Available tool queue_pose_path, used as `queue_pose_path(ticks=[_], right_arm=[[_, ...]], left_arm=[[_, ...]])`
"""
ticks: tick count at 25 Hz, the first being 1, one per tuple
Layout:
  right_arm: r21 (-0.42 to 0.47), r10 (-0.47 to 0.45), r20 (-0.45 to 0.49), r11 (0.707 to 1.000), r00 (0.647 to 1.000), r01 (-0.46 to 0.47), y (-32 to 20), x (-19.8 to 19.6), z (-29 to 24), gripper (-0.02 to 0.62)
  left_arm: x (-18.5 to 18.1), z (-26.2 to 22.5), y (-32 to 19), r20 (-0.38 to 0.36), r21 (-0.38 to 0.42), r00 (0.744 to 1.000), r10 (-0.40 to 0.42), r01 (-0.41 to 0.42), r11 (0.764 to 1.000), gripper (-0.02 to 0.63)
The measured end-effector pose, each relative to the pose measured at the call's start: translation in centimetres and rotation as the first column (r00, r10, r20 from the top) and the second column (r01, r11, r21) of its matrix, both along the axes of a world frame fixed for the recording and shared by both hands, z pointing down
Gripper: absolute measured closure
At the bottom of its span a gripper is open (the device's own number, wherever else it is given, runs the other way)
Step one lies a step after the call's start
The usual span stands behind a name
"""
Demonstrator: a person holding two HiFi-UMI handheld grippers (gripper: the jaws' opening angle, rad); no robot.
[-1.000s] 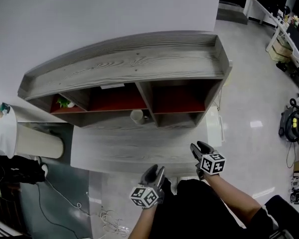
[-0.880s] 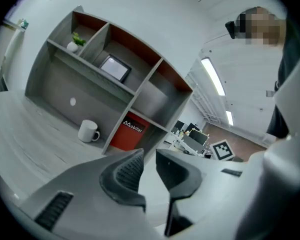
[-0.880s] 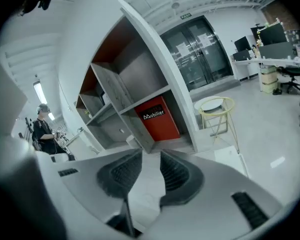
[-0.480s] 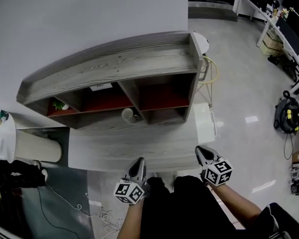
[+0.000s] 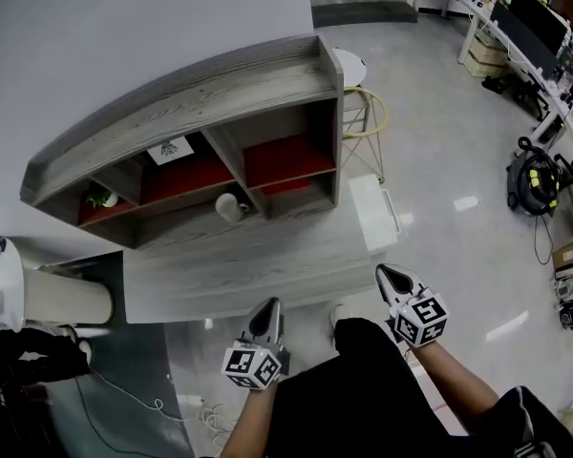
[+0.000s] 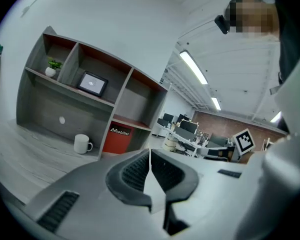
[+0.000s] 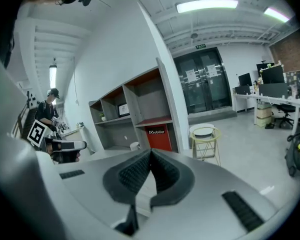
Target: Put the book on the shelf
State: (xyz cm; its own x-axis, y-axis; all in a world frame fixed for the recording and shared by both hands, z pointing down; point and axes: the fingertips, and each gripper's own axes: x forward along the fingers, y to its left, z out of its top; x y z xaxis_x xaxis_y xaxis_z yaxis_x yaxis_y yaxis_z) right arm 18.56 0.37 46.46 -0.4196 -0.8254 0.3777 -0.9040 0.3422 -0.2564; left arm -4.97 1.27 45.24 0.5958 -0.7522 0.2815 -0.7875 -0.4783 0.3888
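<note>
The grey wooden shelf unit (image 5: 201,98) with red inner boards stands on a grey desk (image 5: 258,265) against the wall. A red book with white lettering (image 6: 118,138) stands in its lower right compartment, also visible as the red book (image 7: 158,136). My left gripper (image 5: 271,303) is shut and empty, held low near the desk's front edge, far from the shelf. My right gripper (image 5: 384,272) is also shut and empty, off the desk's right front corner. In the gripper views the left gripper (image 6: 150,152) and right gripper (image 7: 150,152) show pads pressed together with nothing between.
A white mug (image 5: 231,207) sits on the desk before the shelf. A framed picture (image 5: 169,150) and small plant (image 5: 100,198) are in upper compartments. A yellow stool (image 5: 363,113) and white box (image 5: 377,213) stand right of the desk; a white cylinder (image 5: 62,299) stands at left.
Both grippers' jaws have gone from parted to shut. The view has swung, so the shelf now sits further left and more of the floor at right shows.
</note>
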Motion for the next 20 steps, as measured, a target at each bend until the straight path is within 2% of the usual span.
queue_pose_path(ticks=[5,10,14,20], right_arm=[[0.007,0.069,0.007,0.998,0.998,-0.069,6.8,-2.1,-1.5,0.595],[-0.002,0.070,-0.004,0.998,0.998,-0.070,14.3,-7.4,-1.2,0.595],[0.002,0.058,-0.038,0.998,0.998,-0.058,19.9,-11.3,-1.0,0.595],[0.006,0.084,-0.087,0.997,0.993,-0.083,25.0,-12.7,-1.2,0.595]], left_arm=[[-2.9,-1.9,5.4,0.011,0.056,1.000,0.010,-0.011,0.998,0.588],[-7.2,-2.1,11.8,-0.017,0.070,0.999,-0.034,0.035,0.997,0.588],[-10.0,-2.2,16.5,0.000,0.104,1.000,-0.028,0.028,0.994,0.589],[-12.6,-1.7,21.6,0.014,0.114,1.000,-0.014,0.012,0.993,0.589]])
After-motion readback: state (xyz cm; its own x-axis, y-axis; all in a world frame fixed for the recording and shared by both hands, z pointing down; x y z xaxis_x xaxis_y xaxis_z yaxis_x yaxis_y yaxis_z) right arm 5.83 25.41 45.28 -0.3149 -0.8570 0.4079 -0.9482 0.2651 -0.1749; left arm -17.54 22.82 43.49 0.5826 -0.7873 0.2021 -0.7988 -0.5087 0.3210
